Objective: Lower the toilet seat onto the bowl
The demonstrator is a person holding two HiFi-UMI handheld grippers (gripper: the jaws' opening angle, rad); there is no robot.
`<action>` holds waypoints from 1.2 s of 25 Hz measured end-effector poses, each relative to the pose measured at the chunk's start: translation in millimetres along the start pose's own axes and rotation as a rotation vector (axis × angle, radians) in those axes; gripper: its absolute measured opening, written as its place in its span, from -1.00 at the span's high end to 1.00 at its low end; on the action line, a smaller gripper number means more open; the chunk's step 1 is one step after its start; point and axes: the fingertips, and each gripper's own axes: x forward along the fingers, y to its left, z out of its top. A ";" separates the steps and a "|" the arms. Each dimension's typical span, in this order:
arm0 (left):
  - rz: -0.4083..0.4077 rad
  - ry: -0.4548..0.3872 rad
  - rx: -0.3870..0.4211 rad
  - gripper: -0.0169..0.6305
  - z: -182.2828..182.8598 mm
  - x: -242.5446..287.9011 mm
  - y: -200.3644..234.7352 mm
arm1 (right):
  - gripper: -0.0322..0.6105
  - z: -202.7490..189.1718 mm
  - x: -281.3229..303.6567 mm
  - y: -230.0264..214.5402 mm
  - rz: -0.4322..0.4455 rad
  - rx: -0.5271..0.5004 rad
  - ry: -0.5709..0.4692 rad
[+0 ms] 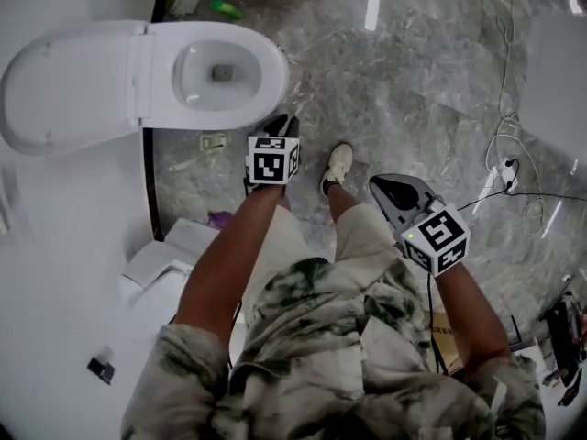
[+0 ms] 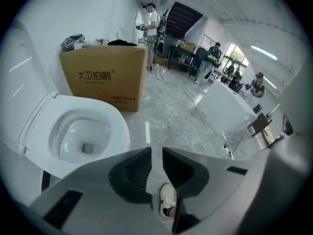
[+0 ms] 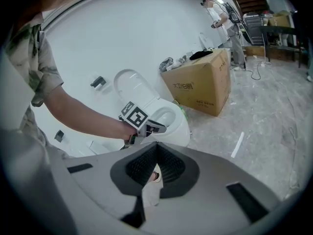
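Note:
The white toilet (image 1: 234, 71) stands at the upper left of the head view. Its lid (image 1: 64, 85) is up against the wall, and a white seat ring (image 2: 115, 116) lies round the bowl. My left gripper (image 1: 282, 123) hovers just off the bowl's front rim and touches nothing. In the left gripper view, the left gripper (image 2: 156, 150) shows a narrow gap between its jaws with only floor behind it. My right gripper (image 1: 393, 187) is held farther right over the floor. In its own view the right gripper (image 3: 156, 145) has its jaw tips together and is empty.
A brown cardboard box (image 2: 105, 77) stands beyond the toilet by the wall. White cables (image 1: 509, 159) trail over the marble floor on the right. The person's shoe (image 1: 337, 167) is between the grippers. White panels (image 1: 174, 250) lie at the lower left. People stand far back (image 2: 151, 21).

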 end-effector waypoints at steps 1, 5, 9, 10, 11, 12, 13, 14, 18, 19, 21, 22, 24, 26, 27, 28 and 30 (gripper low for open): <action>-0.016 -0.028 0.002 0.70 2.9 -16.3 -11.0 | 0.83 2.6 -4.9 4.4 0.003 -0.022 0.004; -0.092 -0.124 0.002 0.77 11.0 -90.3 -53.1 | 0.83 17.2 -23.6 28.6 0.004 -0.103 0.012; -0.157 -0.199 -0.044 0.82 7.5 -176.6 -83.6 | 0.83 34.3 -36.7 67.2 0.020 -0.180 0.001; -0.170 -0.226 -0.043 0.82 7.8 -198.7 -89.9 | 0.83 39.0 -39.4 77.7 0.026 -0.203 -0.006; -0.183 -0.251 -0.039 0.83 7.0 -220.9 -95.9 | 0.83 42.7 -42.3 88.8 0.033 -0.226 -0.014; -0.196 -0.273 -0.034 0.84 4.8 -243.0 -101.7 | 0.83 45.5 -45.6 101.0 0.042 -0.248 -0.021; -0.208 -0.295 -0.029 0.86 1.4 -264.9 -106.9 | 0.83 47.4 -49.1 113.9 0.053 -0.271 -0.026; -0.219 -0.316 -0.023 0.87 -3.1 -286.3 -111.8 | 0.83 48.4 -52.8 127.2 0.065 -0.295 -0.029; -0.257 -0.393 -0.031 0.88 -32.6 -368.3 -127.8 | 0.83 41.6 -69.1 186.2 0.113 -0.381 -0.019; -0.259 -0.411 -0.036 0.88 -41.9 -386.8 -130.9 | 0.83 38.0 -73.1 201.8 0.125 -0.397 -0.015; -0.257 -0.449 -0.053 0.88 -59.8 -420.5 -136.8 | 0.83 31.0 -80.8 232.2 0.148 -0.426 -0.009; -0.254 -0.470 -0.068 0.88 -67.6 -436.0 -139.2 | 0.83 28.8 -84.6 246.7 0.159 -0.441 -0.009; -0.240 -0.513 -0.096 0.88 -80.3 -464.8 -141.8 | 0.83 27.7 -92.3 273.8 0.180 -0.475 -0.016; -0.211 -0.551 -0.108 0.88 -91.1 -489.3 -141.1 | 0.83 28.8 -99.5 298.2 0.199 -0.512 -0.027; -0.197 -0.564 -0.113 0.88 -97.0 -499.8 -139.5 | 0.83 28.9 -102.4 309.5 0.207 -0.530 -0.032; -0.186 -0.574 -0.120 0.88 -103.4 -509.4 -137.7 | 0.83 28.3 -105.1 320.3 0.214 -0.546 -0.035; -0.167 -0.592 -0.135 0.88 -116.8 -526.8 -135.0 | 0.83 25.9 -110.7 339.4 0.226 -0.577 -0.038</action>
